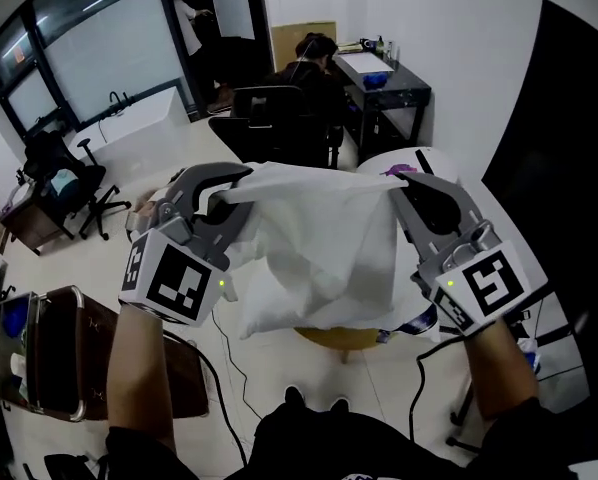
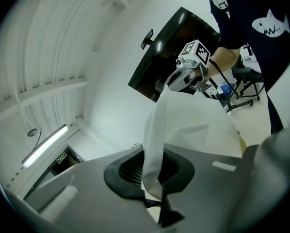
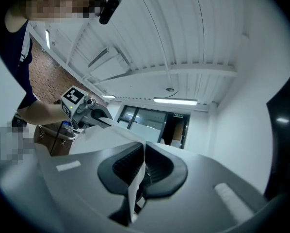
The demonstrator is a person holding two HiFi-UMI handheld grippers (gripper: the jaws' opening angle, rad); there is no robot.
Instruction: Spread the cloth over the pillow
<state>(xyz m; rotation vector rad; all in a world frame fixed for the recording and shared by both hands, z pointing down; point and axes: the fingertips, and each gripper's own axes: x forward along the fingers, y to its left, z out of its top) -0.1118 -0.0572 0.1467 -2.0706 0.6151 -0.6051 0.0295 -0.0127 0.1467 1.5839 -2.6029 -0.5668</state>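
Cloth (image 3: 133, 188) in jaws; left gripper (image 3: 105, 119) beyond

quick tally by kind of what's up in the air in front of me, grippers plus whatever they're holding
grippers: 2, the left gripper and the right gripper, each clamped on a top corner of the cloth
cloth: 1, white, hanging between them
total: 3
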